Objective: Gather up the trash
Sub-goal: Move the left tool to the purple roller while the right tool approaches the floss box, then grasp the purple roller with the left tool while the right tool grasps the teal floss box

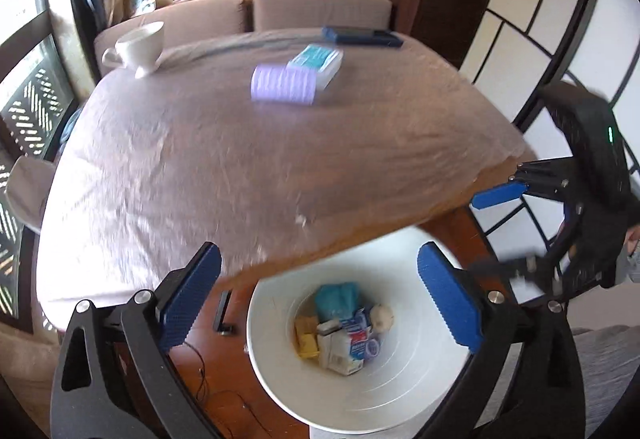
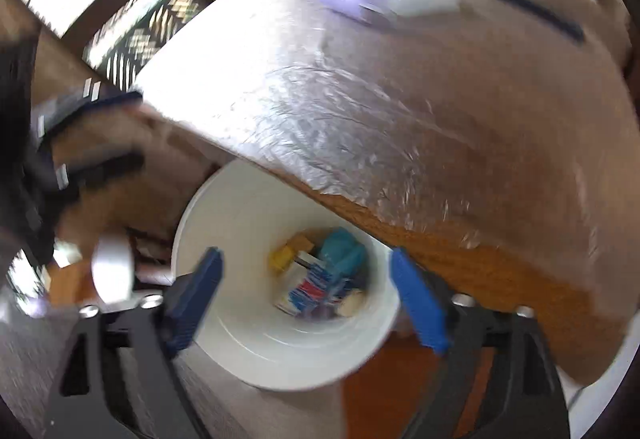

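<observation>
No label was legible as the left gripper (image 1: 320, 299) and right gripper (image 2: 316, 299), jaws spread and empty, hovered over the white bin (image 1: 400, 391) of crumpled cartons and wrappers (image 1: 344, 335).

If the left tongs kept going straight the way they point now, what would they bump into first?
Probably the trash in the white bin: the open left tongs aim into its mouth, toward the milk carton, though depth is unclear.

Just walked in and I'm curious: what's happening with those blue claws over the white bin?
A person is tidying up with two handheld tools. The left gripper and right gripper both hang open and empty above the white bin, which already holds cartons and wrappers. On the table remain a purple roll, a tissue pack and a white cup.
</observation>
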Action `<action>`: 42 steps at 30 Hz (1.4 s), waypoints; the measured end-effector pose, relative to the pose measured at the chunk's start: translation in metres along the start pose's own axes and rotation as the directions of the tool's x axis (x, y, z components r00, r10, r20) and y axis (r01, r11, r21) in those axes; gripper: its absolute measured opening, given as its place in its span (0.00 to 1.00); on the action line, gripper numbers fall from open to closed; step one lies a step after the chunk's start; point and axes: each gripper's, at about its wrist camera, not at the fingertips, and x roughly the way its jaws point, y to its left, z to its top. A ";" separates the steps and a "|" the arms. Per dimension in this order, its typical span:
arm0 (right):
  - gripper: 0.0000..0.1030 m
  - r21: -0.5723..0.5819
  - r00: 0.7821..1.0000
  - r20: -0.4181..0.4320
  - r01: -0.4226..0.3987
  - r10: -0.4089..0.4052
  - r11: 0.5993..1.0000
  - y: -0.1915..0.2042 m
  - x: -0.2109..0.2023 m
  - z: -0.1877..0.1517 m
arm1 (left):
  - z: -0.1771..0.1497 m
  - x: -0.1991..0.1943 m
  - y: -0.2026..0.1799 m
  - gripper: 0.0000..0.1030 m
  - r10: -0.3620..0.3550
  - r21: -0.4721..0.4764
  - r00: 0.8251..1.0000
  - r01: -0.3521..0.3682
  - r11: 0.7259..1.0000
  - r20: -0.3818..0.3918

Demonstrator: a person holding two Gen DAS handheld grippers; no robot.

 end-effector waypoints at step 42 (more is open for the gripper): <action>0.95 -0.200 0.958 0.235 0.215 -0.166 0.956 -0.127 0.055 0.203 | 0.132 0.147 0.035 0.94 0.127 0.141 0.991 -0.130 0.981 0.032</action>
